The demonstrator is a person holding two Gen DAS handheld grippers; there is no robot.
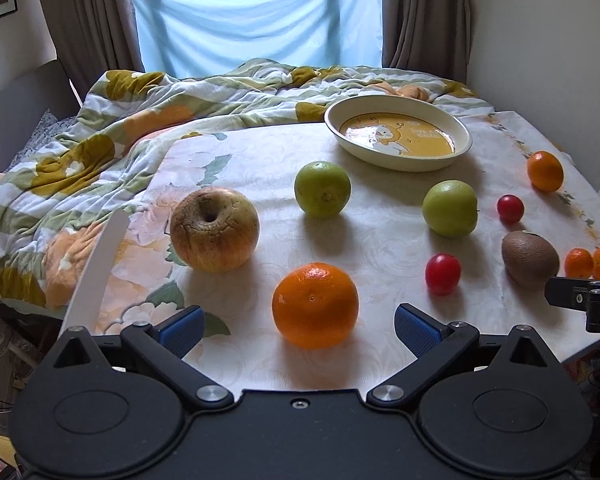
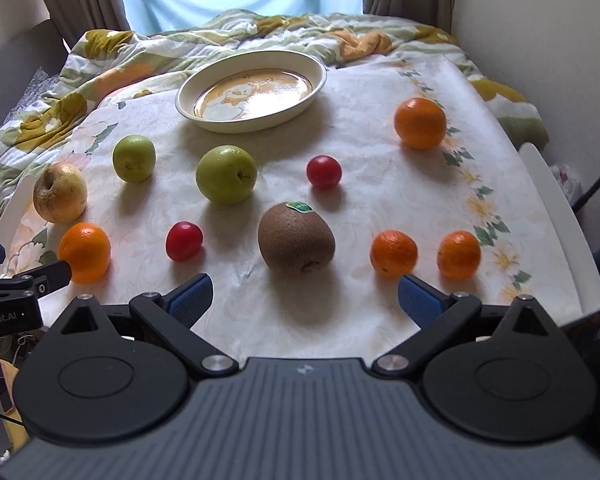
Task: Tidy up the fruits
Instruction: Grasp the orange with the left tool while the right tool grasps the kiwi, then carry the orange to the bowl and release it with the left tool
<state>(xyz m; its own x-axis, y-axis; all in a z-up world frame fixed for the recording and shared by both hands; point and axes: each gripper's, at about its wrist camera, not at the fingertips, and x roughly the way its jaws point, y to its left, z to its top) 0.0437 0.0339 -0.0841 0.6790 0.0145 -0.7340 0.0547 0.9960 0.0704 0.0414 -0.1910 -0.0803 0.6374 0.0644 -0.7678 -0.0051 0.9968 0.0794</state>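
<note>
Left wrist view. The left claw [image 1: 299, 326] stands wide and holds nothing; a large mandarin [image 1: 315, 305] lies on the table [image 1: 260, 152] just ahead of it, between the lines of its blue pads [image 1: 181, 327]. Ahead to the left sits a wrinkled apple [image 1: 214, 234]; farther ahead are two green apples [image 1: 322, 188] and, beyond them, the empty dish [image 1: 397, 132]. To the right lie two red cherry tomatoes [image 1: 443, 274] and a kiwi [image 1: 530, 260].

Right wrist view. The right claw [image 2: 305, 295] is likewise wide and empty — the kiwi [image 2: 296, 237] rests just ahead, centred between its fingers. Two small mandarins [image 2: 393, 253] lie ahead to the right, a third orange fruit [image 2: 420, 123] farther off; the dish [image 2: 251, 90] is well ahead, slightly left.

Step in hand, as judged: nothing has yet been gathered, and each claw appears lined up for a first pick. The next move calls for advancing until the pads flank the fruit — then closing gently, since round fruit may roll.
</note>
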